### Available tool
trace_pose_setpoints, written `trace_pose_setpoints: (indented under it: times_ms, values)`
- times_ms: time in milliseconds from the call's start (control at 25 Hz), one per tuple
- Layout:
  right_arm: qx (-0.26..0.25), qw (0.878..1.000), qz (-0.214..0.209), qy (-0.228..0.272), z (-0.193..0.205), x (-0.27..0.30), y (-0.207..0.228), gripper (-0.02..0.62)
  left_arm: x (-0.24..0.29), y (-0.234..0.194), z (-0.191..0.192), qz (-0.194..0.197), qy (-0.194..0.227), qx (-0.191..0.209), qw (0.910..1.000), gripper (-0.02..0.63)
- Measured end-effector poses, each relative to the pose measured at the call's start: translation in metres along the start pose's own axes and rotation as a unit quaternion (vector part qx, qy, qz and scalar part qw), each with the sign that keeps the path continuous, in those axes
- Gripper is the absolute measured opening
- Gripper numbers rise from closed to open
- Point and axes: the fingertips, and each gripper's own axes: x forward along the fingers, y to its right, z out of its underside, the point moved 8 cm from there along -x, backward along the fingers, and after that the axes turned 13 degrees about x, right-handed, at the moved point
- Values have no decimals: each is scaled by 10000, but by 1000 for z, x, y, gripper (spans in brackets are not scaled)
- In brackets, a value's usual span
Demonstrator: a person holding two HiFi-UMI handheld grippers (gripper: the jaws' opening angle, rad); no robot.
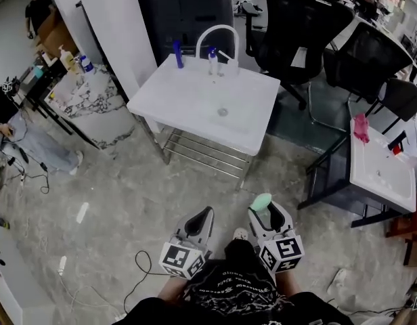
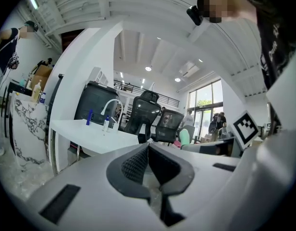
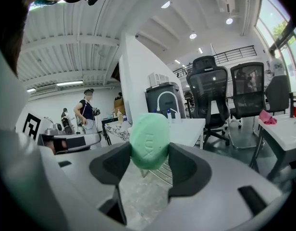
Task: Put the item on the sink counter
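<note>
A pale green oval soap bar (image 3: 149,141) stands upright between the pads of my right gripper (image 3: 150,163), which is shut on it. In the head view the soap bar (image 1: 261,202) pokes out at the tip of the right gripper (image 1: 265,212), low in the frame. My left gripper (image 1: 204,217) hangs beside it with its jaws pressed together and nothing between them; the left gripper view shows the left gripper (image 2: 148,154) the same way. The white sink counter (image 1: 188,103) with a curved white faucet (image 1: 215,36) stands ahead, well apart from both grippers.
A blue bottle (image 1: 178,54) and a small white bottle (image 1: 212,61) stand by the faucet. Black office chairs (image 1: 303,26) sit behind the sink. A second white table (image 1: 381,171) with a pink cloth (image 1: 361,128) is at right. A marble-topped stand (image 1: 86,97) and cables (image 1: 137,276) lie at left.
</note>
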Motion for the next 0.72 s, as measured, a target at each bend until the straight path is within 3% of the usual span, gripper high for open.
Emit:
trace_pose_setpoints:
  times_ms: [480, 720]
  values:
    - [-117, 9982, -582, 51, -69, 62, 94, 245, 121, 11, -22, -348, 21, 153, 9993, 8]
    - [-112, 9977, -667, 46, -86, 76, 123, 245, 161, 21, -25, -321, -40, 176, 9993, 8]
